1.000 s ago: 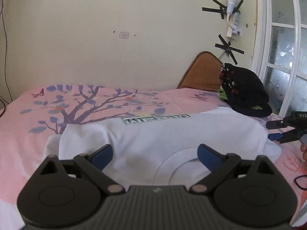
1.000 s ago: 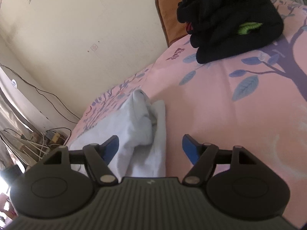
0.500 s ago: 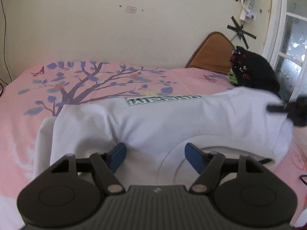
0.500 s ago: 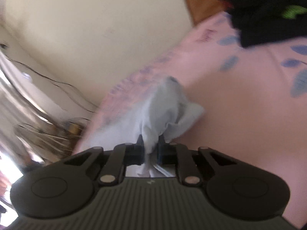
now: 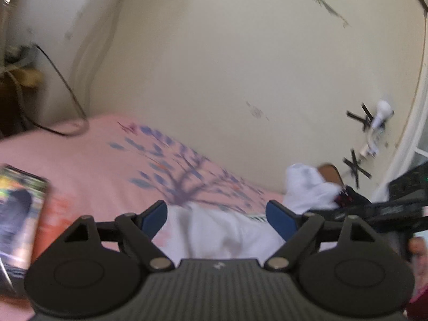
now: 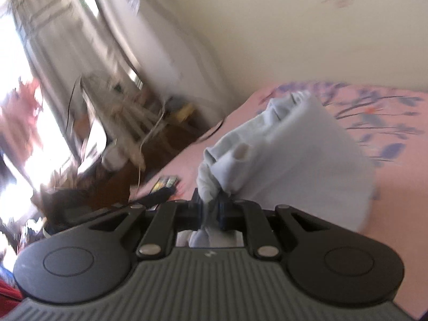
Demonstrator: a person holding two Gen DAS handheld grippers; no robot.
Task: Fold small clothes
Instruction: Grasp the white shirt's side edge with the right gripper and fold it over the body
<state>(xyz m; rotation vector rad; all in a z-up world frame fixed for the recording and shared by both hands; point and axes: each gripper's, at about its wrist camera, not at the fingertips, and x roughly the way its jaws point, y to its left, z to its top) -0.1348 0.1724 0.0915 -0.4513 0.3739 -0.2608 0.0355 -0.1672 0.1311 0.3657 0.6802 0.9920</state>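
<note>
A small white T-shirt (image 5: 230, 230) lies on the pink bedsheet (image 5: 88, 165) with a purple tree print. My left gripper (image 5: 216, 218) is open and empty, with its blue pads just above the near part of the shirt. My right gripper (image 6: 210, 210) is shut on a bunched edge of the shirt (image 6: 294, 157) and holds it lifted, so the cloth hangs from the jaws. In the left wrist view the right gripper (image 5: 355, 210) shows at the right with the raised cloth beside it. Both views are blurred.
A colourful packet (image 5: 18, 219) lies at the left edge of the bed. A dark clothes pile (image 5: 353, 200) sits at the far right by the wall. Beyond the bed's left side stand cluttered furniture and cables (image 6: 128, 123).
My right gripper has shut on the shirt's edge and lifted it, swinging left. My left gripper has turned left and stayed open. The shirt is now partly raised.
</note>
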